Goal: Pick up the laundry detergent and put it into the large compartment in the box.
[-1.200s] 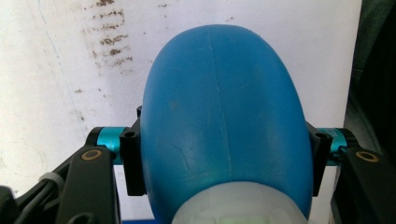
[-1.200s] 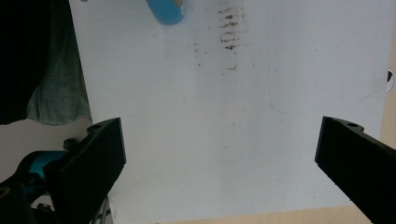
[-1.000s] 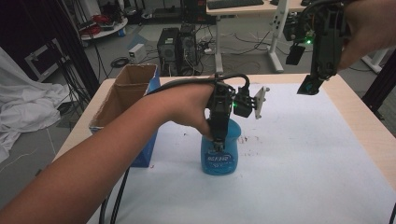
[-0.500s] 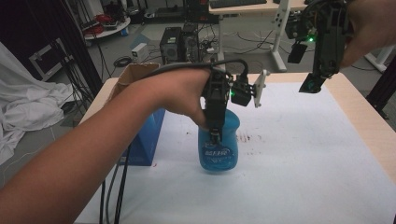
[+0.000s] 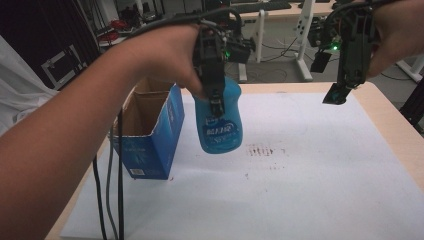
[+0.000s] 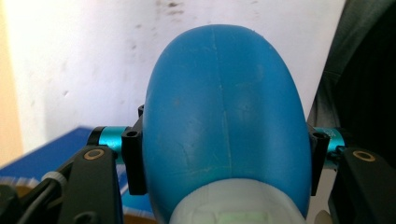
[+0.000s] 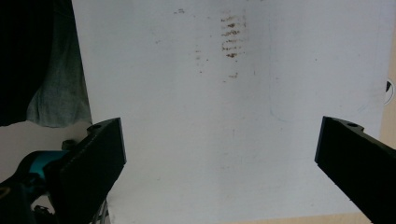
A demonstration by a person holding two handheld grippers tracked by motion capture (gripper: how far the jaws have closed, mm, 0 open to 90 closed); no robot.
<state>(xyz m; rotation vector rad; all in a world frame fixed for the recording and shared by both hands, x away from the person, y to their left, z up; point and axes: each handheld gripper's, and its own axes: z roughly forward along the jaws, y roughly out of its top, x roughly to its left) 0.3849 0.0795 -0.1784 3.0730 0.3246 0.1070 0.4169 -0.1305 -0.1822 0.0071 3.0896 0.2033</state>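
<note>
High view, far left: my left forearm comes in from the bottom corner, cables hanging off it down past the table edge.
Box: blue cardboard box (image 5: 150,132) standing open-topped on the left side of the white sheet (image 5: 310,190), flaps up, looks empty from what I can see of the inside.
Left gripper: my left gripper (image 5: 214,97) points down, jaws clamped on both sides of the blue bottle (image 5: 218,120), about as tight as they go on it.
Bottle: hanging upright in the air just right of the box, clear of the sheet, white label with lettering facing me, too small to read.
Left gripper view: blue bottle (image 6: 224,116) is squeezed between my two black jaws, pale cap end nearest the camera, corner of the blue box (image 6: 56,149) below it on the left.
Stain: brownish smudge marks (image 5: 260,150) on the sheet just right of the bottle, nothing sitting on them.
Right gripper: my right gripper (image 5: 339,92) hangs high over the far right side of the table, pointing down, well apart from the bottle.
Right gripper view: jaws spread wide, nothing between them, just white sheet (image 7: 224,140) and the same smudge marks (image 7: 231,42) below.
</note>
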